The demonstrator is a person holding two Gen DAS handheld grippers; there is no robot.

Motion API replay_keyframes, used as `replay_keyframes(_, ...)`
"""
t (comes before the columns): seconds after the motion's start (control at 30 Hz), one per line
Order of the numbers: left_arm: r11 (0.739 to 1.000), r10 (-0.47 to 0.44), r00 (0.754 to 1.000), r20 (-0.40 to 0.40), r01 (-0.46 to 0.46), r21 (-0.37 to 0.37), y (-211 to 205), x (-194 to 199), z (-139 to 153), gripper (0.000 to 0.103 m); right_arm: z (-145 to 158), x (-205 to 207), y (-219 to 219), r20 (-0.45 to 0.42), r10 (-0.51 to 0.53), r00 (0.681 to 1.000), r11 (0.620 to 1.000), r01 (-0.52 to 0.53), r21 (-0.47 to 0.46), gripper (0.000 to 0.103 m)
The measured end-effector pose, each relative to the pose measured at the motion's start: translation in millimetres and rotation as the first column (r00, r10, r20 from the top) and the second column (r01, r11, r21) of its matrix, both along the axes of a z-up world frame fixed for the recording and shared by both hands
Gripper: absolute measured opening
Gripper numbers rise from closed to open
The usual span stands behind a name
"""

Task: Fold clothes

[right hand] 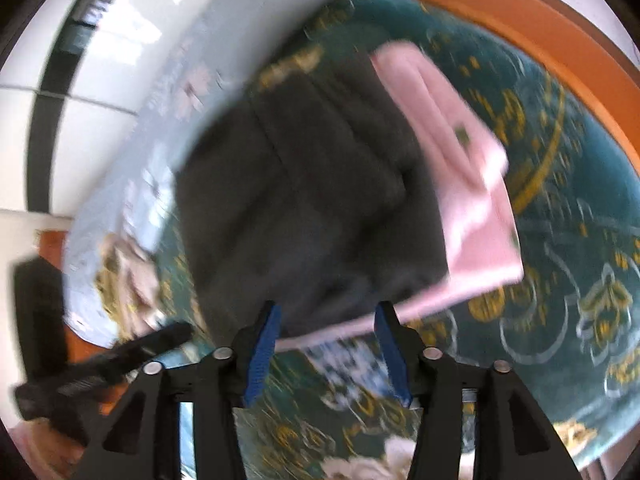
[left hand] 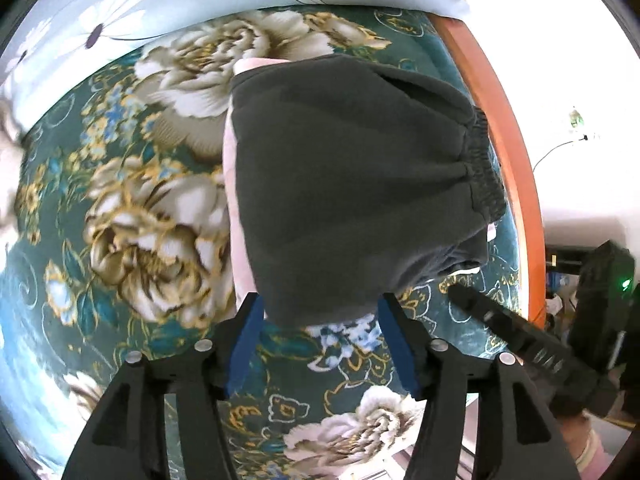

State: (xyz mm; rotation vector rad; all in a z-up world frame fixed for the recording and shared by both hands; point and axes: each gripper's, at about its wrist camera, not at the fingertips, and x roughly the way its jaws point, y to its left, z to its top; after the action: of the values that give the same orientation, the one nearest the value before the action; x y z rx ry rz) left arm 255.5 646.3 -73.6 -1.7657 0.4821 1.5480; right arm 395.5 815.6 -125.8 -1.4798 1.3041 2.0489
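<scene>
A folded dark grey garment [left hand: 344,184] with an elastic waistband lies on a green floral bedspread [left hand: 120,208], on top of a pink garment [left hand: 232,184] whose edge shows at its left. My left gripper [left hand: 320,308] is open, its blue pads either side of the grey garment's near edge, holding nothing. The right gripper's black body [left hand: 516,332] shows at the lower right. In the blurred right wrist view, my right gripper [right hand: 326,316] is open at the near edge of the grey garment [right hand: 304,200], with the pink garment [right hand: 460,184] beside and under it.
A light blue daisy-print quilt [left hand: 160,0] lies at the far side of the bed. An orange wooden bed frame [left hand: 500,128] runs along the right edge, with white floor beyond. The quilt [right hand: 168,128] and frame [right hand: 500,12] also show in the right wrist view.
</scene>
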Motion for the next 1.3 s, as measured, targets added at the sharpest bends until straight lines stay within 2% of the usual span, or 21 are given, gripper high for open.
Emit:
replay_keyframes(0.03, 1.000, -0.001, 1.000, -0.011, 0.001, -0.004, -4, 2, 1, 0.063, -2, 2, -7, 0.020, 0.014, 1.000, 1.000, -0.014, 0.007, 0.068)
replay_keyframes(0.1, 1.000, -0.002, 0.999, -0.034, 0.002, -0.011, -11, 7, 4, 0.076, -2, 8, -19, 0.031, 0.030, 0.999, 0.999, -0.030, 0.021, 0.070)
replay_keyframes(0.13, 1.000, -0.007, 0.999, -0.043, 0.006, -0.009, -14, 9, 7, 0.077, 0, 11, -25, 0.030, 0.035, 0.999, 0.999, -0.036, 0.030, 0.073)
replay_keyframes(0.17, 1.000, -0.011, 0.999, -0.052, 0.010, -0.006, -18, 12, 9, 0.077, 3, 13, -30, 0.031, 0.040, 0.999, 0.998, -0.041, 0.044, 0.081)
replay_keyframes(0.2, 1.000, -0.015, 0.998, -0.062, 0.015, -0.004, -21, 14, 12, 0.077, 6, 15, -34, 0.034, 0.043, 0.999, 0.997, -0.045, 0.061, 0.084)
replay_keyframes(0.4, 0.999, -0.044, 0.993, -0.112, 0.044, 0.001, -39, 28, 25, 0.077, 22, 23, -52, 0.042, 0.081, 0.996, 0.988, -0.086, 0.129, 0.095)
replay_keyframes(0.47, 0.999, -0.051, 0.991, -0.128, 0.052, 0.005, -45, 31, 29, 0.077, 26, 24, -57, 0.051, 0.085, 0.995, 0.985, -0.092, 0.145, 0.103)
replay_keyframes(0.73, 0.998, -0.023, 0.984, -0.177, 0.033, 0.054, -76, 31, 44, 0.077, 43, 26, -71, 0.090, 0.074, 0.993, 0.977, -0.091, 0.194, 0.103)
replay_keyframes(0.87, 0.997, -0.008, 0.979, -0.206, 0.023, 0.068, -91, 33, 48, 0.077, 57, 31, -81, 0.101, 0.036, 0.994, 0.970, -0.059, 0.235, 0.103)
replay_keyframes(0.93, 0.998, -0.004, 0.977, -0.212, 0.019, 0.068, -97, 35, 46, 0.081, 60, 31, -88, 0.107, 0.034, 0.994, 0.966, -0.060, 0.252, 0.103)
replay_keyframes(1.1, 0.997, -0.016, 0.980, -0.198, 0.029, 0.067, -102, 35, 44, 0.084, 61, 34, -109, 0.142, 0.031, 0.989, 0.951, -0.073, 0.301, 0.103)
replay_keyframes(1.2, 0.995, -0.010, 0.975, -0.221, 0.031, 0.093, -103, 31, 50, 0.084, 64, 35, -117, 0.139, 0.027, 0.990, 0.948, -0.070, 0.312, 0.103)
replay_keyframes(1.3, 0.994, 0.004, 0.972, -0.234, 0.022, 0.109, -104, 27, 53, 0.085, 69, 33, -122, 0.155, 0.041, 0.987, 0.929, -0.095, 0.359, 0.103)
